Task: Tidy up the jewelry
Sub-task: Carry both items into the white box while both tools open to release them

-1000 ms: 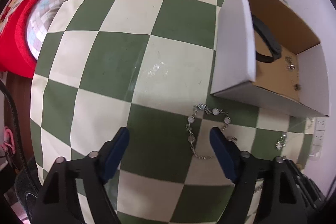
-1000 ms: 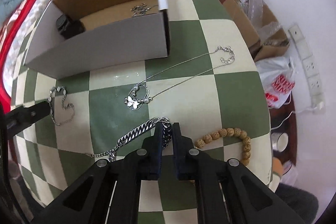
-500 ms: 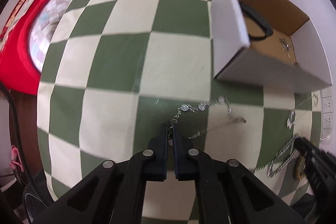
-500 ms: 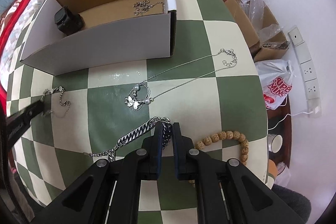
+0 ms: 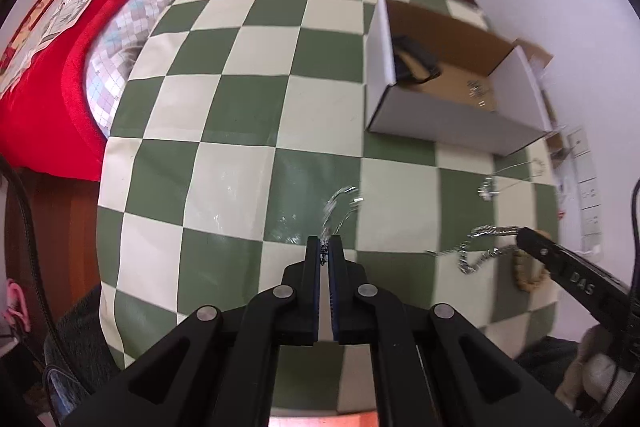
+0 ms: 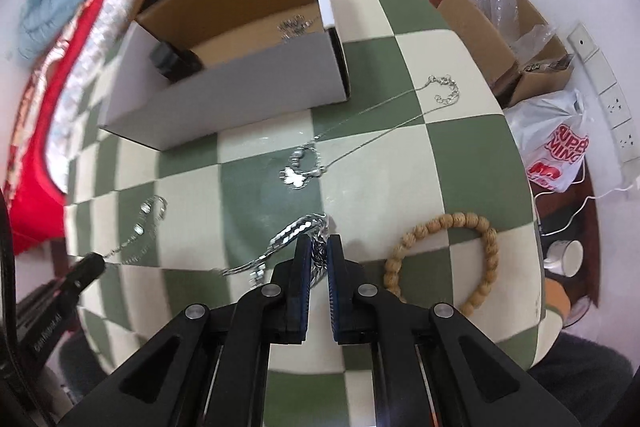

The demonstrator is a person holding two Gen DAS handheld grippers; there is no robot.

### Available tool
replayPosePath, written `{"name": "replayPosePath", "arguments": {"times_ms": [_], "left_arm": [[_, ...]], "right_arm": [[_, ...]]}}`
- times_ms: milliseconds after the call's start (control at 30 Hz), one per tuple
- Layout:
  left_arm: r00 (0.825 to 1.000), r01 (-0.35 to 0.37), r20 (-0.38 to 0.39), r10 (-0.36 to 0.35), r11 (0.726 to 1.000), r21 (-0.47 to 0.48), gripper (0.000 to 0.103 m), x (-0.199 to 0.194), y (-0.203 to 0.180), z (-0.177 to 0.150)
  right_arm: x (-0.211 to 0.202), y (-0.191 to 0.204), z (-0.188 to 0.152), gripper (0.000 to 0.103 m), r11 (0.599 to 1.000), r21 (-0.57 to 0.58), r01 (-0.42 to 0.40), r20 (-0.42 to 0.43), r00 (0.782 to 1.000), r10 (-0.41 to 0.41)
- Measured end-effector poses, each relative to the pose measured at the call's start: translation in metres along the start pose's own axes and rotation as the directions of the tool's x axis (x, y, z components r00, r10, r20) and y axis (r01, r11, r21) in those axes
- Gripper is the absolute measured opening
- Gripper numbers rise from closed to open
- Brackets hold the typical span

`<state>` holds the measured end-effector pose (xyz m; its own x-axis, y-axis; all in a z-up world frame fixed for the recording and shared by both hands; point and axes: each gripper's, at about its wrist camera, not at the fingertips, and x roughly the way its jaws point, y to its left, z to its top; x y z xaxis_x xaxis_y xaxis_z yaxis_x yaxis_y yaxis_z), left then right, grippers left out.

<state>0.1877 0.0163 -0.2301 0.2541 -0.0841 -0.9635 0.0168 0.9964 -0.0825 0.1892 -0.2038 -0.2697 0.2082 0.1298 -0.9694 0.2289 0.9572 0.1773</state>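
Observation:
My left gripper is shut on a thin silver bead bracelet and holds it above the checked cloth; it hangs blurred. It also shows in the right wrist view. My right gripper is shut on a thick silver chain, lifted off the cloth; the chain also shows in the left wrist view. An open cardboard box holds a black band and a small silver piece. A butterfly pendant necklace and a wooden bead bracelet lie on the cloth.
The round table with green and cream checked cloth stands beside a bed with a red blanket. Cardboard boxes, a plastic bag, a white cup and a power strip lie on the floor at the right.
My left gripper closed on the bead bracelet and has lifted it off the cloth. My right gripper has risen with the thick chain. Both views pulled back from the table.

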Motion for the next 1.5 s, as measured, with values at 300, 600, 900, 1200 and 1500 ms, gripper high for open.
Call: {"name": "replayPosePath", "arguments": {"times_ms": [300, 600, 900, 1200, 1500], "left_arm": [[0.997, 0.053, 0.063, -0.055, 0.998, 0.035, 0.001, -0.041, -0.021, 0.009], [0.993, 0.041, 0.107, -0.049, 0.996, 0.076, 0.001, -0.063, -0.048, 0.016], [0.987, 0.008, 0.161, -0.027, 0.993, 0.117, 0.001, -0.082, -0.075, 0.040], [0.978, 0.033, 0.200, -0.058, 0.991, 0.127, 0.001, -0.102, -0.091, 0.080], [0.986, 0.065, 0.148, -0.080, 0.993, 0.102, 0.001, -0.090, -0.081, 0.140]], "right_arm": [[-0.048, 0.013, -0.005, 0.008, 0.998, -0.033, -0.054, 0.055, 0.997, 0.056], [-0.087, 0.019, -0.006, 0.008, 0.995, -0.072, -0.065, 0.104, 0.992, 0.072], [-0.118, 0.023, 0.014, 0.008, 0.995, -0.096, -0.038, 0.164, 0.985, 0.054], [-0.147, 0.026, 0.058, 0.008, 0.993, -0.118, -0.017, 0.222, 0.974, 0.043], [-0.162, 0.033, 0.110, 0.008, 0.987, -0.158, -0.013, 0.230, 0.972, 0.050]]}}
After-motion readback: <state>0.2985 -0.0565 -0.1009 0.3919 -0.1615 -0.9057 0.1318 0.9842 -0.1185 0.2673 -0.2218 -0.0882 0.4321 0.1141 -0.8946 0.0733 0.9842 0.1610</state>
